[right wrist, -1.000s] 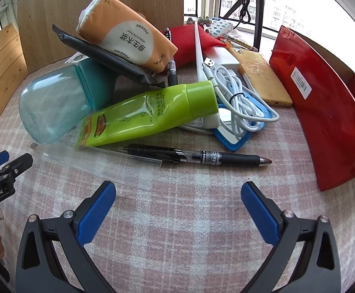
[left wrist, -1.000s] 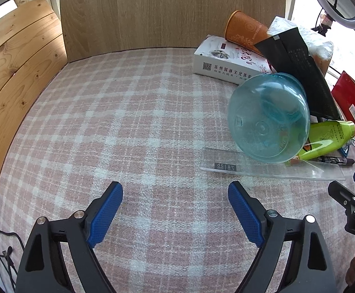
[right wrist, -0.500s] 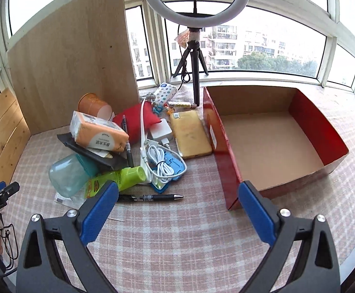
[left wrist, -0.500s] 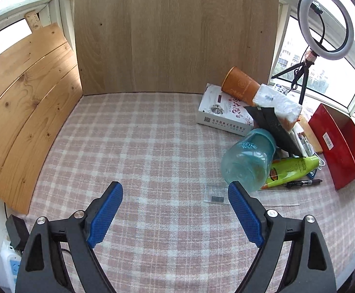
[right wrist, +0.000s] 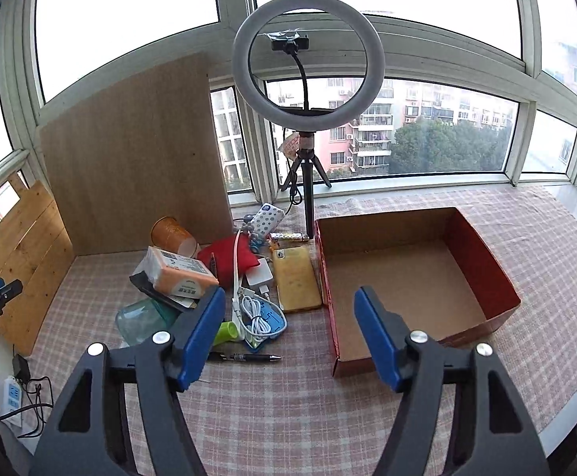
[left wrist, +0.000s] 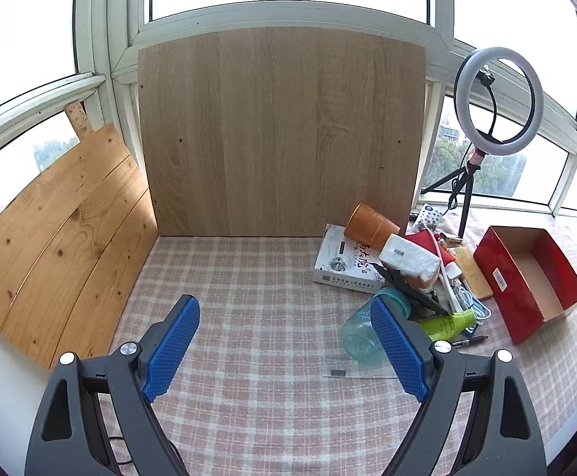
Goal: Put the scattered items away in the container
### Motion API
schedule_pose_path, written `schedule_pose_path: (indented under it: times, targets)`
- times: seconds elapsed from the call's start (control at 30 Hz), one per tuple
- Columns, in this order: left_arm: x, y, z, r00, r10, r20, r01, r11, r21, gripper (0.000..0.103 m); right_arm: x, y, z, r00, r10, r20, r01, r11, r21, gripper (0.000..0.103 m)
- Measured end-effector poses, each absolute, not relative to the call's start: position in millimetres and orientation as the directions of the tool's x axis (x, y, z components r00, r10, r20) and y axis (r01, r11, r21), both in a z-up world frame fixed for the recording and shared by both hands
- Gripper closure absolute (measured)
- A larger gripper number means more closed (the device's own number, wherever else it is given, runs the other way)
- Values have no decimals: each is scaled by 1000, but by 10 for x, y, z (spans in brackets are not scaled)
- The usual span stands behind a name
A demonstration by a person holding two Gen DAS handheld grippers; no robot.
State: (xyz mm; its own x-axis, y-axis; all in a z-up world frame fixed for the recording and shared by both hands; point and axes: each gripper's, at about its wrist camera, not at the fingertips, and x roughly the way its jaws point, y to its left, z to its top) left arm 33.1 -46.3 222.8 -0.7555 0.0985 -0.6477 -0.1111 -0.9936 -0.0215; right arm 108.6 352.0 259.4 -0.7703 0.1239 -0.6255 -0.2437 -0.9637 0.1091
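Both tongs (left wrist: 284, 347) (right wrist: 288, 337) wide, ribbed blue pads; boxy red cardboard container (right wrist: 483, 250) beside clutter.

My right gripper (right wrist: 288, 337) hangs above the checked cloth (right wrist: 288, 408), its blue pads (right wrist: 376, 337) spread wide with nothing between them. The red box (right wrist: 483, 261) sits ahead and to my right, open-topped. Touching the box's left wall lies a yellow phone (right wrist: 294, 279). Further left of the box a white cable (right wrist: 254, 313), a green tube (right wrist: 227, 332) and an orange tissue pack (right wrist: 177, 273) pile together. A black pen (right wrist: 249, 357) lies nearest me, left of the box. Behind the box stands a ring light (right wrist: 308, 69).
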Motion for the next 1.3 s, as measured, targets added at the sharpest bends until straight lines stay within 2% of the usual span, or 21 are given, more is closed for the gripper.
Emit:
schedule_pose_path:
  times: [0.13, 0.2, 0.23, 0.27, 0.47, 0.6, 0.7, 0.77, 0.97, 1.03, 1.1, 1.3]
  targets:
    - [52, -241, 2109, -708, 158, -688, -167, -984, -54, 17, 945, 3634, 2568, -777, 53, -627, -198, -966, 164, 38]
    - [-97, -122, 2043, -681, 188, -708, -196, -978, -71, 18, 794, 3669, 2498, -764, -14, -645, -163, -963, 215, 51]
    - [-172, -63, 2010, -667, 203, -717, -210, -974, -80, 21, 682, 3668, 2442, -751, -58, -658, -140, -960, 243, 61]
    - [-247, -4, 1977, -652, 217, -726, -224, -970, -89, 27, 557, 3657, 2379, -737, -97, -669, -117, -956, 268, 64]
    - [-701, 335, 1755, -560, 281, -780, -290, -948, -133, 33, -175, 3299, 1892, -640, -260, -723, 9, -943, 332, 64]
    - [-937, 413, 1489, -505, 265, -821, -275, -952, -139, 37, -493, 2870, 1609, -595, -282, -753, 110, -956, 272, 64]
    - [-1023, 401, 1351, -473, 258, -842, -257, -955, -149, 37, -654, 2545, 1506, -589, -270, -762, 190, -962, 195, 54]
    - [-1042, 371, 1300, -466, 254, -848, -248, -957, -150, 37, -750, 2343, 1436, -594, -250, -765, 235, -963, 133, 40]
    - [-1055, 284, 1241, -456, 254, -853, -235, -959, -159, 37, -1046, 1934, 1202, -563, -188, -805, 327, -945, -9, 39]
    - [-1070, 274, 1239, -452, 259, -854, -238, -957, -164, 37, -1136, 1889, 1092, -545, -141, -827, 325, -944, -54, 40]
    - [-1087, 296, 1231, -447, 262, -855, -246, -955, -164, 37, -1168, 1937, 1014, -524, -137, -841, 317, -948, -42, 56]
    - [-1158, 445, 1184, -420, 276, -865, -278, -946, -167, 37, -873, 2344, 1117, -547, -218, -808, 240, -966, 98, 64]
